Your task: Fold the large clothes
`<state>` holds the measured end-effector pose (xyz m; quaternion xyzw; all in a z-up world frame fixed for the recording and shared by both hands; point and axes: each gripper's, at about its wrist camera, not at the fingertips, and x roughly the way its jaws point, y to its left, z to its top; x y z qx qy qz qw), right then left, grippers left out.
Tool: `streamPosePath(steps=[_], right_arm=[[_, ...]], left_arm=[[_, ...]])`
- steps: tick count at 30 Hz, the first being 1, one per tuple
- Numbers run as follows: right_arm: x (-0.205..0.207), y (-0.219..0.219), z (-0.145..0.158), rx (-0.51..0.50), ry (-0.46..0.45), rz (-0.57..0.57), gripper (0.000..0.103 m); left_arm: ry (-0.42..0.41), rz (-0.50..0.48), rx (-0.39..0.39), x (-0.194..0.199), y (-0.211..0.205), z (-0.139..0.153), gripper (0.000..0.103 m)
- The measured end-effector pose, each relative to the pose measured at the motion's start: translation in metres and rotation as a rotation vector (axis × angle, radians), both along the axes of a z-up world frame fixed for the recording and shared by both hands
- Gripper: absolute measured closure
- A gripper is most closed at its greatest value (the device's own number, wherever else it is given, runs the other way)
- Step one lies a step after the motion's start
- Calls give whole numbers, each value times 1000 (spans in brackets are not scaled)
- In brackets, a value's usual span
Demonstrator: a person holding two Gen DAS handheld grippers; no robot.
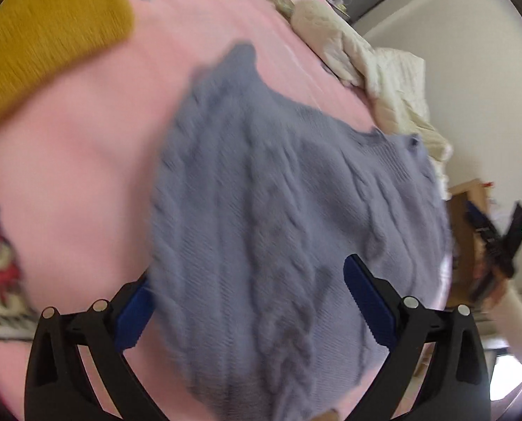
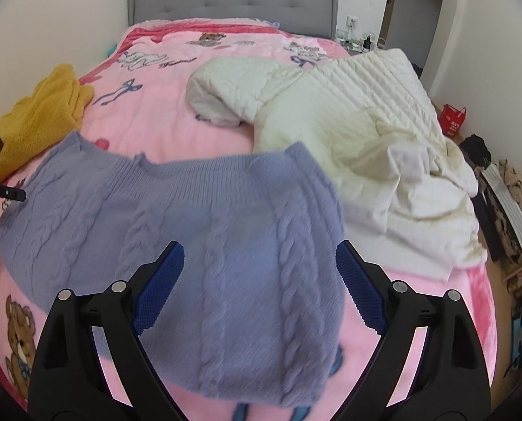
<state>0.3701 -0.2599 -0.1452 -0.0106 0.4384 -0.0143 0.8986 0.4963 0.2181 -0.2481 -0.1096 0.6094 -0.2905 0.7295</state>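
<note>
While both of your tools hover above the bed, the blue cable-knit sweater [image 2: 176, 221] lies on the pink blanket [image 2: 176, 119], near its front edge, already gathered into a compact, roughly squared shape with no sleeve trailing loose in either view. Your left gripper [image 1: 250, 312] has its jaws spread wide over the sweater's near edge, holding nothing; your right gripper [image 2: 257, 287] is likewise parted and empty above the knit. Judged from this layout, the sweater's fold appears largely made, though blur in the left wrist view hides whether its edges line up. Two garments seem untouched: the white quilted jacket [image 2: 373, 140], sprawled just beside the sweater toward the bed's right side, and the mustard knit [image 2: 39, 119], heaped at the left edge. Most of the task therefore looks to remain.
</note>
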Motion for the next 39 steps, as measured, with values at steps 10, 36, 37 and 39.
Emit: streamPosePath(steps=[10, 36, 37, 39], right_arm=[[-16, 11, -14, 8, 32, -26, 19], [2, -65, -31, 60, 90, -59, 12], [5, -71, -36, 73, 111, -52, 13], [16, -84, -47, 114, 154, -29, 14]], left_arm=[[179, -13, -133, -7, -20, -36, 5], [199, -21, -170, -14, -11, -31, 68], [197, -21, -166, -16, -10, -30, 68], [194, -17, -155, -17, -11, -29, 68]])
